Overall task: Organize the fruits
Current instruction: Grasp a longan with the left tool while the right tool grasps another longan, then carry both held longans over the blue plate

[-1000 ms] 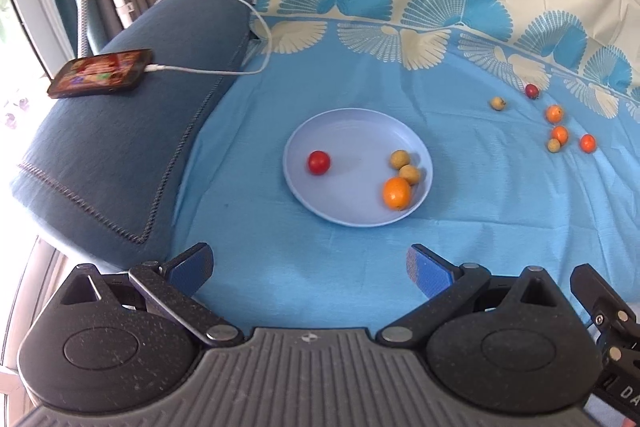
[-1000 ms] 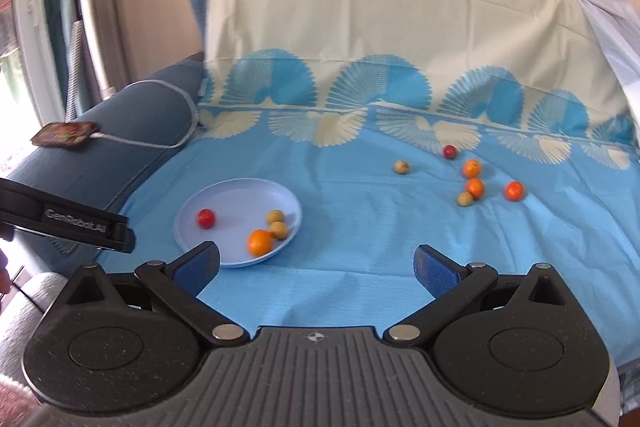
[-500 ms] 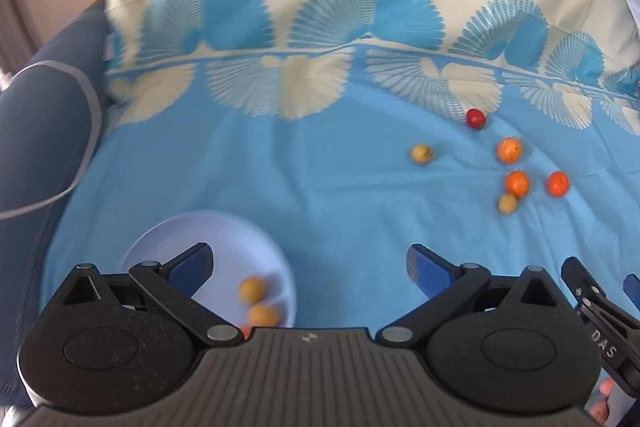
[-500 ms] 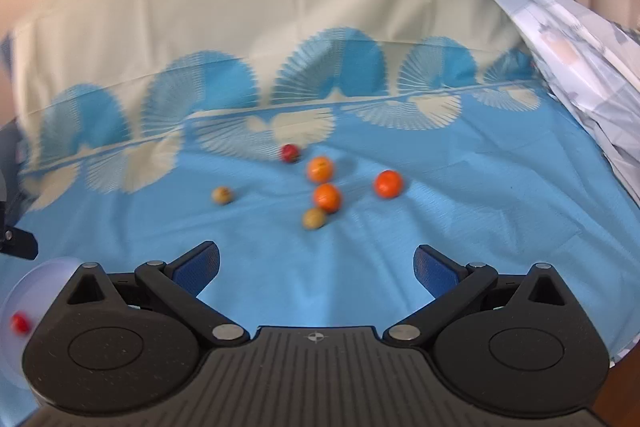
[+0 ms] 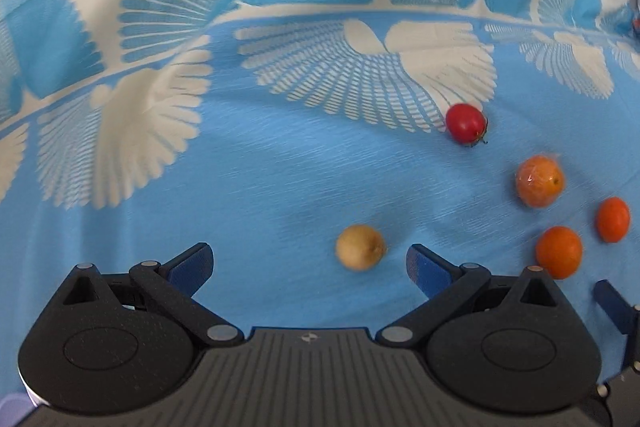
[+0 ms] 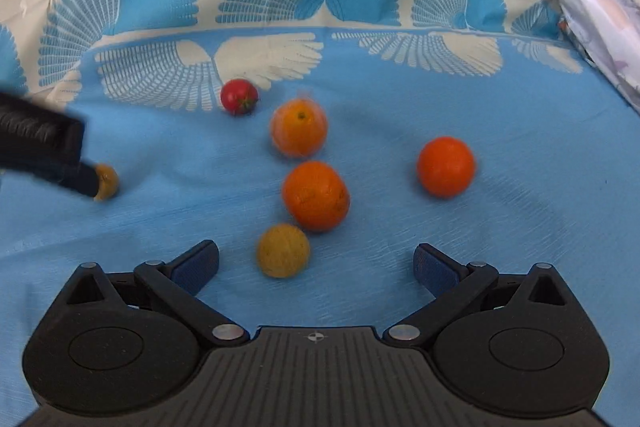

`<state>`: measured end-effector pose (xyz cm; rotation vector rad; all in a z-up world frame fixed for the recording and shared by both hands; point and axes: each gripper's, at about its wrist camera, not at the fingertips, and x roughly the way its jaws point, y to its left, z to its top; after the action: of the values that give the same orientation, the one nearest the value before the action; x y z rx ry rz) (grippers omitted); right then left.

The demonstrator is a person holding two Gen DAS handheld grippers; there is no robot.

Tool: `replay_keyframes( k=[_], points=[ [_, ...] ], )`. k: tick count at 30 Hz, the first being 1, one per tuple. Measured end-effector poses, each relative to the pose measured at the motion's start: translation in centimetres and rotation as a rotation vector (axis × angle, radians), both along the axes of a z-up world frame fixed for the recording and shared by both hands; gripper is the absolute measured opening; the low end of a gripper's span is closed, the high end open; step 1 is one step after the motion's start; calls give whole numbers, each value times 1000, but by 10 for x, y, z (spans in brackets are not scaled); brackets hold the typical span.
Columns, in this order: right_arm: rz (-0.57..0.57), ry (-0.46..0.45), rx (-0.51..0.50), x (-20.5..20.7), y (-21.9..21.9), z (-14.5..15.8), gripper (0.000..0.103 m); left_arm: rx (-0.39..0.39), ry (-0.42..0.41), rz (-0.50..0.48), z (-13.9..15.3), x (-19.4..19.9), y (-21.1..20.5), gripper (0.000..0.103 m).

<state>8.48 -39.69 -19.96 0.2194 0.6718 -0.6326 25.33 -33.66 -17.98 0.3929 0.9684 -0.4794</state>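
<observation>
Left wrist view: the left tongs (image 5: 308, 261) gape wide with nothing held, a tan fruit (image 5: 360, 247) lying on the cloth (image 5: 248, 187) just inside the right finger, and a tomato (image 5: 466, 124) and three oranges out at 1 to 3 o'clock, apparently awaiting collection. Right wrist view: the right tongs (image 6: 316, 263) are likewise spread wide and empty, a yellow fruit (image 6: 283, 250) sits between the tips left of centre, an orange (image 6: 315, 195) touches it at 12 o'clock, and the left tongs' tip overlaps the tan fruit at 10 o'clock.
</observation>
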Motion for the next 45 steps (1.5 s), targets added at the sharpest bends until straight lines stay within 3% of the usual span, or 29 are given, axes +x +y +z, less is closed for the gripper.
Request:
replay_keyframes(
  k=[2,9,10,12,13,14,15,18,23,27,30,35,40,45],
  points=[
    [5,11,-17,1,4,-1,102,34,14,0,-12,8,-7,103],
    [3,9,-22,1,4,-1,102,-7,53,33,-15,13,-1,102],
    [3,9,-23,1,4,-1,102,-18,63,30,-13,11,-1,92],
    [6,2,-16,0,5,1,93,-27,48,-13,-2,2,-4,57],
    [3,2,-23,-2,8,4,70,-18,52,-48,2,-4,-7,30],
    [19,8,-34,-3,12,7,33,-10,61,-60,5,-8,-8,29],
    [43,13,-31,-2,15,9,27,-20,69,-59,8,-12,-8,29],
    [43,4,-20,-4,17,11,27,-29,95,-30,16,-23,-1,29],
    [1,-102,-33,-20,8,26,27,-61,113,26,51,-55,32,29],
    [-16,-145,-83,-46,7,53,27,-71,110,53,91,-92,75,29],
    [-20,-181,-65,-73,12,85,27,-82,97,77,121,-123,111,29],
    [116,-216,-44,-142,64,141,27,-90,83,137,161,-175,172,29],
    [270,-196,39,-205,132,169,27,-95,55,209,192,-233,243,29],
    [404,-185,122,-241,190,191,27,-112,19,284,210,-282,310,29]
  ],
)
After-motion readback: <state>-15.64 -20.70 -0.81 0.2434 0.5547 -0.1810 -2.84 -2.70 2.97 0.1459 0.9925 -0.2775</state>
